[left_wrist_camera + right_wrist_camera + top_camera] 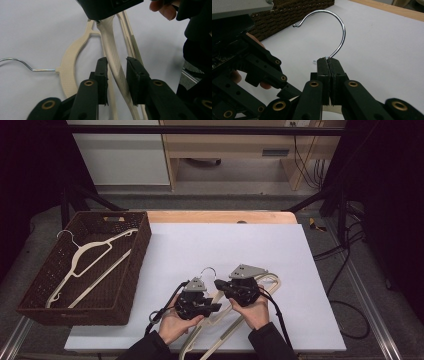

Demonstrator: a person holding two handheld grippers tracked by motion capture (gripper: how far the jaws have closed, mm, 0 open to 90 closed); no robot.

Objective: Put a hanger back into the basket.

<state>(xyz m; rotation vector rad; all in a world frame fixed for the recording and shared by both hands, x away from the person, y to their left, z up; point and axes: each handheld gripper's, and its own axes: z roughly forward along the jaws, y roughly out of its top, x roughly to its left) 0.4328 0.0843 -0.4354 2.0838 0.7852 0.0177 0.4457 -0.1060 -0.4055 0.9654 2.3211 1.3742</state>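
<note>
Right now I am holding the cream hanger [267,285] over the near middle of the white worktop [210,245]. My right gripper [328,60] is clamping its jaws tight on the hanger's neck, just below the metal hook [337,30]. My left gripper [117,62] is standing with one hanger arm between its jaws, a gap showing on either side, so the pads are not yet pressing. At far left, a brown wicker basket [137,265] is holding another hanger [85,257]

2 hangers [235,320] [90,265], 1 basket [142,245], 2 grippers [212,307] [220,284].
</note>
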